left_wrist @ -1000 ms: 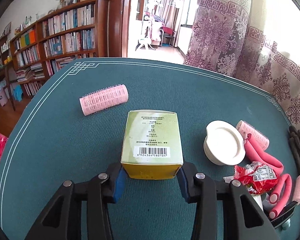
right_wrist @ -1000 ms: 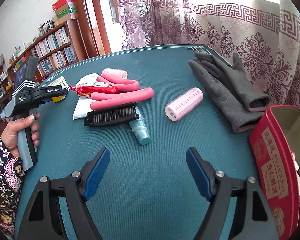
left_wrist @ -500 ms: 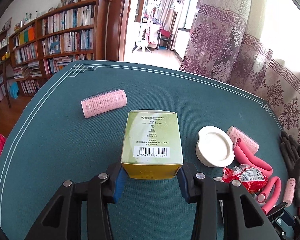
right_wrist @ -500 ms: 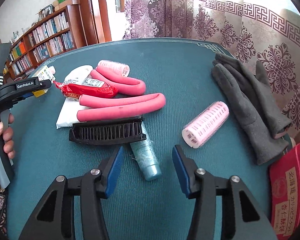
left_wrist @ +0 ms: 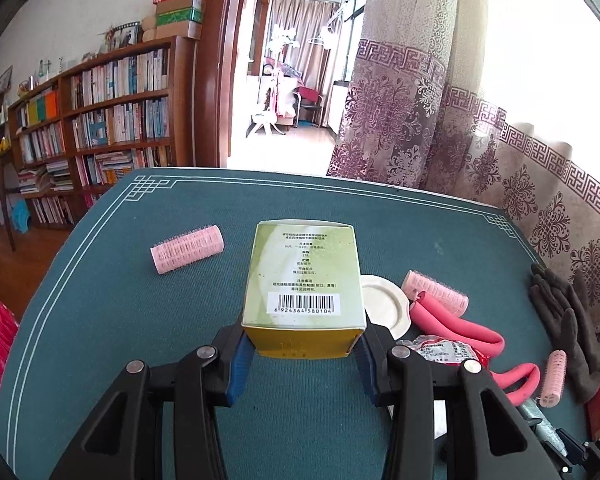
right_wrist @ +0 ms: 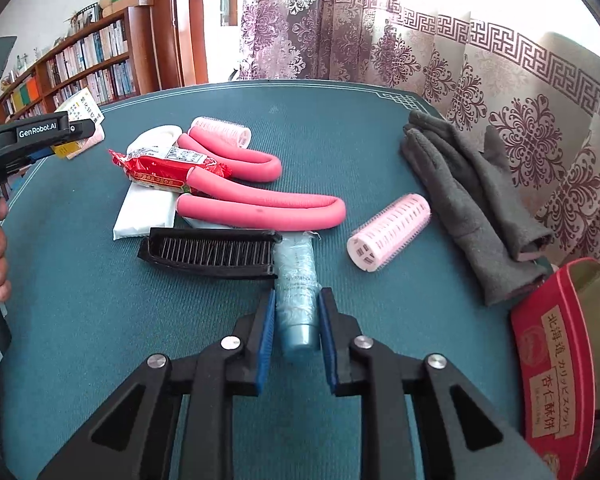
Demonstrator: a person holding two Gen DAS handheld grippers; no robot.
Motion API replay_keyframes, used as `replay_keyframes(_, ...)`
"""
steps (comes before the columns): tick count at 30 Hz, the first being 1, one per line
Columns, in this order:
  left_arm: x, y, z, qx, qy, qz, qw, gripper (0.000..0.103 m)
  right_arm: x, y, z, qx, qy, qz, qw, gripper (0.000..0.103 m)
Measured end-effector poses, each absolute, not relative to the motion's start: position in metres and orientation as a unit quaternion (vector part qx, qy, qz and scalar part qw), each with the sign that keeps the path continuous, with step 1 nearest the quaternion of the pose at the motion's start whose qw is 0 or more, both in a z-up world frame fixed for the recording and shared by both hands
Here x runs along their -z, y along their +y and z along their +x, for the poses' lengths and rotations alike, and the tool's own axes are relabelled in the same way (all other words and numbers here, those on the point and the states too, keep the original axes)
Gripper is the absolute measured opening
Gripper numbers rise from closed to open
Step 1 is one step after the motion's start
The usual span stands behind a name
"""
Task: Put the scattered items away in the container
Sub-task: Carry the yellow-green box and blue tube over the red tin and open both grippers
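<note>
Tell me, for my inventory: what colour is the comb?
Black; the comb shows best in the right wrist view.

Left gripper [left_wrist: 303, 354] is clamping green box [left_wrist: 303, 280] above teal table [left_wrist: 100, 320]; pink roller [left_wrist: 187, 249] is lying left, white lid [left_wrist: 385, 306] right, gloves [left_wrist: 568, 320] far right.

In the right wrist view, the tube [right_wrist: 297, 292] lies on the table [right_wrist: 80, 320], its far end under the comb [right_wrist: 212, 252]. Behind the comb lie the foam rods [right_wrist: 260, 204], with the snack packet [right_wrist: 160, 170] on top at the left. The hair roller [right_wrist: 388, 232] lies right of the tube; the gloves [right_wrist: 472, 204] lie further right, and the tin [right_wrist: 556, 364] is at the right edge.
</note>
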State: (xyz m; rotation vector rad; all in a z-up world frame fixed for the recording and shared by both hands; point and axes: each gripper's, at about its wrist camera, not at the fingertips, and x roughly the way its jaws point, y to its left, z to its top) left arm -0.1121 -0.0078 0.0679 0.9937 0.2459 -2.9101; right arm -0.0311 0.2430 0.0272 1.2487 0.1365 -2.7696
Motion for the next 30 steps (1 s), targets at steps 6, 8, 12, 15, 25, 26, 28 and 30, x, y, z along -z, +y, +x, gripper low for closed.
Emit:
replay_keyframes(6,-0.079,0.006,-0.103,0.947,0.075,0.311,0.005,0.045,-0.054,0.257,-0.002,0.922,0.031,0.384,0.027,0.024)
replay_keyframes(8,-0.083,0.013,-0.099,0.949,0.071,0.307,-0.004,0.045,-0.061,0.262,0.007,0.925,0.029,0.378,0.018,0.024)
replay_keyframes(12,-0.087,0.031,-0.091,0.951,0.059,0.303,-0.03,0.045,-0.071,0.271,0.02,0.929,0.025,0.37,0.0,0.024)
replay_keyframes(15,-0.09,0.043,-0.085,0.95,0.055,0.303,-0.056,0.045,-0.077,0.28,0.03,0.93,0.02,0.366,-0.016,0.023)
replay_keyframes(25,-0.089,0.07,-0.079,0.91,0.103,0.35,-0.198,0.045,-0.096,0.317,0.063,0.935,-0.017,0.352,-0.045,0.023)
replay_keyframes(26,-0.089,0.073,-0.076,0.908,0.101,0.352,-0.205,0.045,-0.099,0.32,0.066,0.936,-0.019,0.349,-0.047,0.023)
replay_keyframes(28,-0.09,0.081,-0.073,0.908,0.093,0.351,-0.211,0.045,-0.104,0.326,0.072,0.937,-0.02,0.343,-0.055,0.023)
replay_keyframes(30,-0.09,0.088,-0.069,0.907,0.084,0.352,-0.217,0.045,-0.106,0.333,0.078,0.938,-0.02,0.339,-0.069,0.023)
